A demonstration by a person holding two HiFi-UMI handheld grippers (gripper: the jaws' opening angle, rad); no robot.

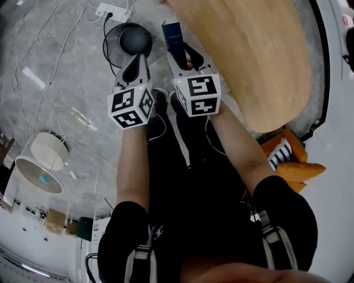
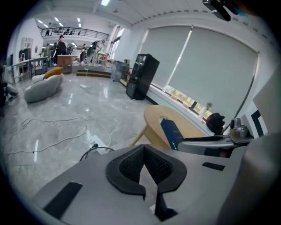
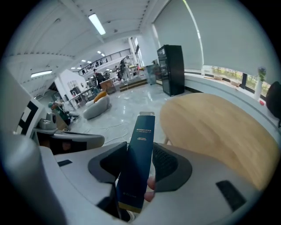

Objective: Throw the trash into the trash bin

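A dark blue, long, narrow box [image 1: 173, 36] is the trash, and my right gripper [image 1: 180, 55] is shut on it. In the right gripper view the box [image 3: 137, 176] stands upright between the black pads, its top sticking out past the right gripper [image 3: 139, 154]. On the floor just left of the box sits a round black trash bin [image 1: 138, 36]. My left gripper [image 1: 134, 58] points at the bin, with its fingers together and nothing between them. The left gripper view shows its pads [image 2: 131, 167] meeting at the tip, and the box [image 2: 172, 132] off to the right.
A round wooden table [image 1: 260, 61] fills the upper right, close beside the right gripper. A white power strip [image 1: 113, 11] and cables lie on the grey marble floor beyond the bin. A white lamp [image 1: 41, 163] stands at the left, and an orange object [image 1: 296, 166] at the right.
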